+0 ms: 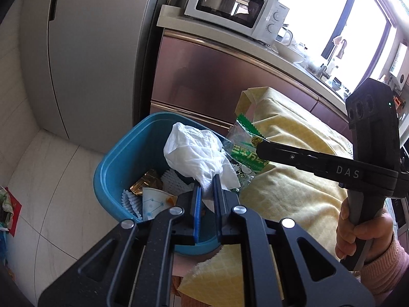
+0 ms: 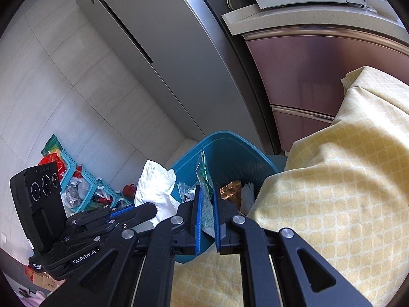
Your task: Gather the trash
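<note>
Left wrist view: your left gripper [image 1: 207, 179] is clamped on a crumpled white tissue [image 1: 194, 153] right above the blue bin [image 1: 115, 163], with a paper cup [image 1: 153, 202] and gold wrapper [image 1: 147, 183] lying inside below its fingertips. Just to its right, your right gripper [image 2: 207, 192] pinches a green snack wrapper [image 2: 204, 176] over the bin's far rim, beside the yellow cloth [image 2: 332, 192].

We can read "DAS" in pale letters on the right gripper [image 1: 258, 149] and "GenRobot.AI" on the side of the left gripper [image 2: 133, 211], while the letters on the green wrapper [image 1: 245, 151] are too blurry for us.
</note>
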A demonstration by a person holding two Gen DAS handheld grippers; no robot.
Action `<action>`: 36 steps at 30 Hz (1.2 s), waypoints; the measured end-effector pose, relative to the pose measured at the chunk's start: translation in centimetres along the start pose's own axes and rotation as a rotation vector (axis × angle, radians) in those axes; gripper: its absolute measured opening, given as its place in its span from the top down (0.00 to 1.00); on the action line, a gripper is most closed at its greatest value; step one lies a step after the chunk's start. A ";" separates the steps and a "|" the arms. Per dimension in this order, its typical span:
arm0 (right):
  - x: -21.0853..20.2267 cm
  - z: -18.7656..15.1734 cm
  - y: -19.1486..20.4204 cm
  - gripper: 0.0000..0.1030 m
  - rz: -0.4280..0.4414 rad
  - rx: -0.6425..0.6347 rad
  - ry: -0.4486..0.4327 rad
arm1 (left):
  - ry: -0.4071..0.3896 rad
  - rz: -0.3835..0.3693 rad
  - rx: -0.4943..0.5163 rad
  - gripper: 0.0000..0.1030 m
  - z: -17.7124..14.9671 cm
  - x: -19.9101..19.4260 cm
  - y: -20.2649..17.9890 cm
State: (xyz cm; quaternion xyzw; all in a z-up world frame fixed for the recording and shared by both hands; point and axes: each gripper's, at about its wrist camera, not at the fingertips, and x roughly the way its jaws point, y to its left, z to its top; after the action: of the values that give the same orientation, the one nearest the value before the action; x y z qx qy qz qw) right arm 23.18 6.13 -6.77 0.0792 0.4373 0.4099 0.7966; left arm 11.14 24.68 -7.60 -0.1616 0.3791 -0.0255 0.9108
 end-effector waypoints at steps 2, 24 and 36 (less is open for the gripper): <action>0.3 0.1 0.1 0.93 -0.006 -0.001 0.008 | 0.006 0.004 -0.001 0.91 0.0 0.4 0.0; 1.9 0.3 0.0 0.93 -0.045 -0.008 0.061 | 0.047 0.023 -0.014 0.91 -0.4 2.7 0.6; 2.5 0.5 0.1 0.93 -0.072 -0.016 0.083 | 0.069 0.030 -0.021 0.91 -0.4 4.0 0.8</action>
State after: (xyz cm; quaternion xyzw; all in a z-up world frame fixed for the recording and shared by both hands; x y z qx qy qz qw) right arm 24.22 8.13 -8.05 0.0399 0.4691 0.3872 0.7928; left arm 13.63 24.67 -10.85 -0.1644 0.4131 -0.0133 0.8956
